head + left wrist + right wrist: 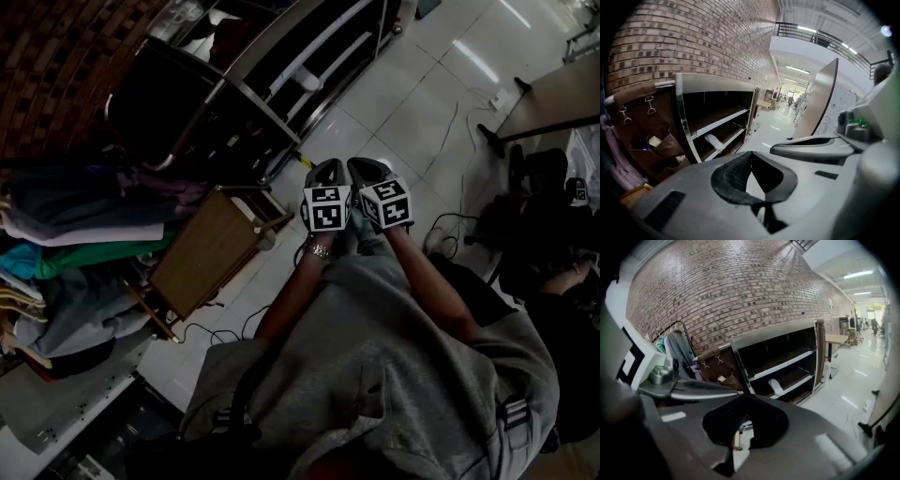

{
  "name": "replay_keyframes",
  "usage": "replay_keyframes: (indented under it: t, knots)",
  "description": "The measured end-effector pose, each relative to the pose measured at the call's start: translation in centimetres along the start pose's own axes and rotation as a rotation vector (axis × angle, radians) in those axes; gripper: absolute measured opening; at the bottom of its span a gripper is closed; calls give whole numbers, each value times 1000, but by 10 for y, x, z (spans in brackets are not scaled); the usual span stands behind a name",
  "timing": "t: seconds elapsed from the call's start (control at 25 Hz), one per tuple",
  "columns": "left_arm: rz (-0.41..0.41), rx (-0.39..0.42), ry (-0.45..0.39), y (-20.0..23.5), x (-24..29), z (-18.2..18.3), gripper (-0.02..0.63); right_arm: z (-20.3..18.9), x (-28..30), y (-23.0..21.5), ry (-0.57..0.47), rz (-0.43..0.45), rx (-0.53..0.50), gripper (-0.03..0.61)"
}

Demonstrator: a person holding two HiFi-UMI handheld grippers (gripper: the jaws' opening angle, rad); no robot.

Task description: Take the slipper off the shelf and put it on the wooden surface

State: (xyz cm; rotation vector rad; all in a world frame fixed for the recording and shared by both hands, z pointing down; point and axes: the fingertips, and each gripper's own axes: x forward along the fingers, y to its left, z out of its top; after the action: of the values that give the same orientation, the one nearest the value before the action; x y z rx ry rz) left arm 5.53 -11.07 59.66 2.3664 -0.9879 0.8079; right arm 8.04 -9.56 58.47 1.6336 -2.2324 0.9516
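A white slipper (302, 80) lies on a lower board of the dark metal shelf (234, 89) against the brick wall. It shows in the left gripper view as the slipper (714, 141) and in the right gripper view as the slipper (776, 386). A small wooden table (208, 248) stands on the floor just in front of the shelf. Both grippers are held side by side above the tiled floor, well short of the shelf. The left gripper (325, 178) (752, 161) and the right gripper (373, 173) (747, 399) are both shut with nothing in them.
Clothes (75, 234) hang on a rack left of the wooden table. Brown bags (642, 122) hang beside the shelf. Cables (450, 141) trail over the white tiles, and a desk (548, 98) and dark bags (544, 225) stand at the right.
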Motion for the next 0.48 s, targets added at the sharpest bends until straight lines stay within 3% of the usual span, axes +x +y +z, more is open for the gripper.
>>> replay_keyframes:
  t: [0.2,0.32,0.48]
  knots:
    - [1,-17,-41,11,53,53,5,43,61,-71,9,7,-96,28]
    - [26,-23,-28,28,67,58,5,41,112,-109,64,3,-27,66]
    - [26,60,51,43,96,33,5,-1,186,-159,169,-9,68,127]
